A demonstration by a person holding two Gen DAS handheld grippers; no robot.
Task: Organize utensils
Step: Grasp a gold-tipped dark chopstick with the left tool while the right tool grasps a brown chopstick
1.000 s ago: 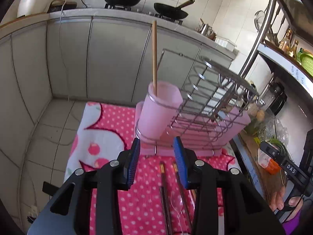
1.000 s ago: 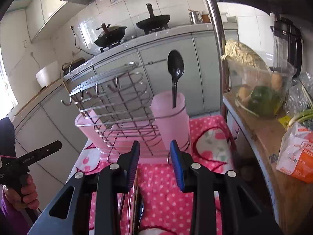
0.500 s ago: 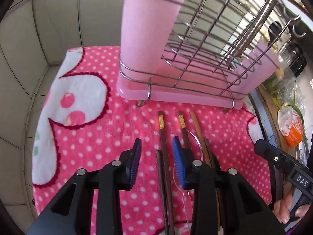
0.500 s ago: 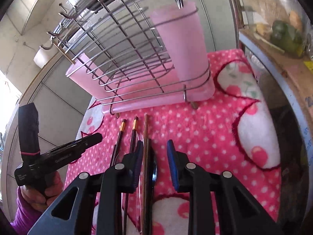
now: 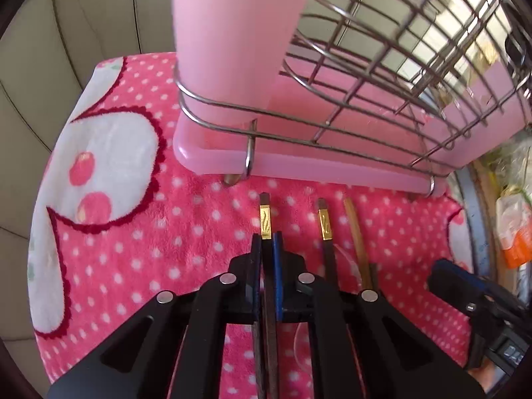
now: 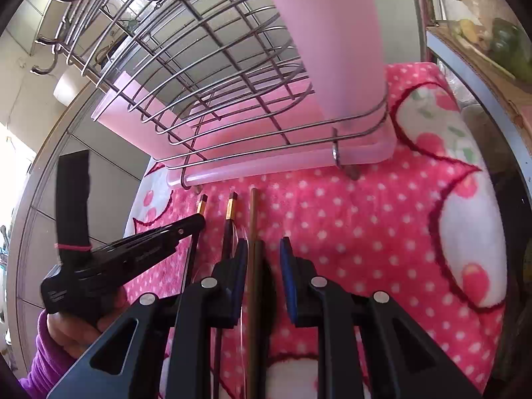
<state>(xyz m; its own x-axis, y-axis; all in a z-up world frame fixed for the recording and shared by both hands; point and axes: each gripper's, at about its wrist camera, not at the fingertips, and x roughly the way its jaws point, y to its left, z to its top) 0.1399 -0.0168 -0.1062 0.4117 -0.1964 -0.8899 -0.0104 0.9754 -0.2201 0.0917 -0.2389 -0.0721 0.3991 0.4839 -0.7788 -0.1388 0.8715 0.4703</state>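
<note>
Three chopsticks lie side by side on the pink dotted towel (image 5: 199, 239) in front of the rack. My left gripper (image 5: 267, 241) is closing its jaws, and its pads press on the leftmost dark chopstick (image 5: 265, 219) just below its gold band. In the right wrist view that gripper (image 6: 199, 222) sits on the same chopstick (image 6: 201, 206). My right gripper (image 6: 264, 249) is also closing. The plain wooden chopstick (image 6: 254, 212) runs between its jaws, and the pads stand apart from it. The second gold-banded chopstick (image 6: 231, 211) lies between the two.
A wire dish rack (image 5: 365, 76) on a pink tray (image 5: 299, 166) stands just beyond the chopsticks. It has a pink cup (image 5: 239, 33) at one end and another pink cup (image 6: 335, 50) at the other. A shelf with food bags (image 5: 512, 226) borders the right side.
Both grippers have come down toward the towel and tilted lower. The left jaws have narrowed onto the leftmost dark chopstick. The right jaws have narrowed around the wooden chopstick.
</note>
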